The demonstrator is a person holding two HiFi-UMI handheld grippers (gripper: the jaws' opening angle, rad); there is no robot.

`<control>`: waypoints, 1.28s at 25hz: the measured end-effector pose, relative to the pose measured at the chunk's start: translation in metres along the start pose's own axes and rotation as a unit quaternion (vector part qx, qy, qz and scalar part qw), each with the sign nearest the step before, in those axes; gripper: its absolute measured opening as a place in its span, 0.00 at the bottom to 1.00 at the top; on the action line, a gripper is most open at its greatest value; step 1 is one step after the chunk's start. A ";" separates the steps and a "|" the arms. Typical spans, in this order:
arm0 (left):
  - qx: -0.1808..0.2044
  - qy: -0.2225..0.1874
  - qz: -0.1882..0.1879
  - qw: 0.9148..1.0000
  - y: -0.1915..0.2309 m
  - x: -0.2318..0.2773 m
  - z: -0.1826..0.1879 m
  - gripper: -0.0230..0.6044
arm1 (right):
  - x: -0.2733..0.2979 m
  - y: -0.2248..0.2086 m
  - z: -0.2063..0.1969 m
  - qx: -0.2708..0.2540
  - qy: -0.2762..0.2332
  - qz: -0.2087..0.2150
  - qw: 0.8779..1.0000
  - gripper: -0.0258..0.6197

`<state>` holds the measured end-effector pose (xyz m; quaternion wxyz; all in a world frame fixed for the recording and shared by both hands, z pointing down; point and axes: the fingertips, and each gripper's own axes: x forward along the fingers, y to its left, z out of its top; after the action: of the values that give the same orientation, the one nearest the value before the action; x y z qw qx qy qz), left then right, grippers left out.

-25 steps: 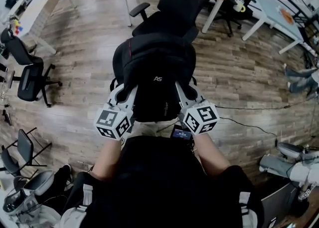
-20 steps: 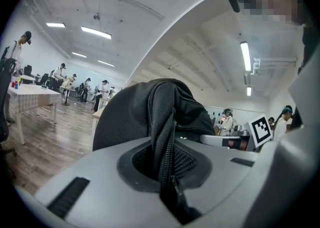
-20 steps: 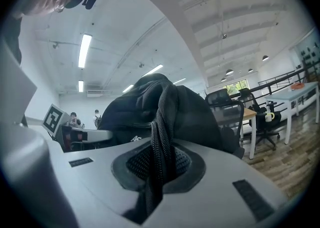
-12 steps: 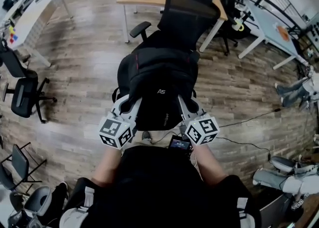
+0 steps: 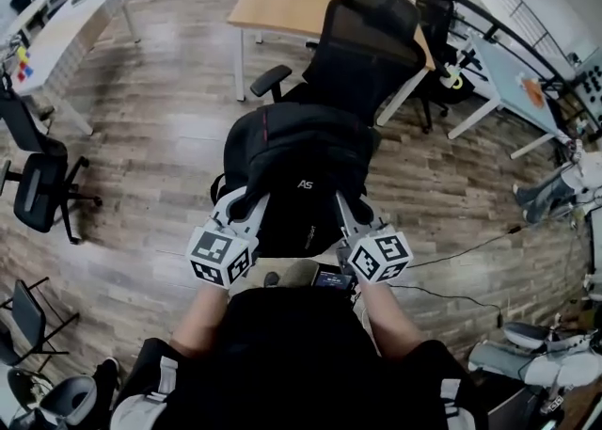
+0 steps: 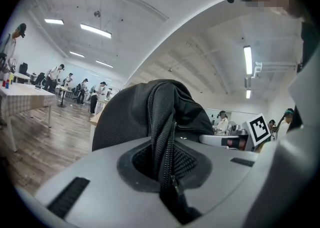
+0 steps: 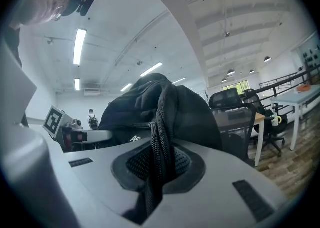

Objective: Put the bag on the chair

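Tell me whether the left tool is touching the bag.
Touching. The left gripper view shows the left tool shut on the bag, its zippered edge pinched between the jaws.

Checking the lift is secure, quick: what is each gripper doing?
Left gripper: closed on the bag, at a zippered edge.
Right gripper: closed on the bag too.
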<state>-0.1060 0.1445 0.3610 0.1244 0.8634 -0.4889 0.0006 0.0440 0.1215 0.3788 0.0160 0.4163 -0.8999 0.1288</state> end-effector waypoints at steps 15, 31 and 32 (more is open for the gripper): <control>0.011 0.015 0.024 1.000 0.081 0.054 0.026 0.08 | 0.105 -0.028 0.018 0.017 -0.010 0.037 0.999 0.09; 0.030 0.038 0.038 0.998 0.196 0.182 0.072 0.08 | 0.259 -0.108 0.059 0.043 -0.020 0.049 0.998 0.09; 0.031 0.039 0.036 0.998 0.200 0.190 0.074 0.08 | 0.265 -0.115 0.061 0.044 -0.019 0.049 0.998 0.09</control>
<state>-0.1849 -0.1303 0.3558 0.1169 0.8480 -0.5142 0.0540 -0.0379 -0.1626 0.3807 -0.0260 0.3743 -0.9129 0.1607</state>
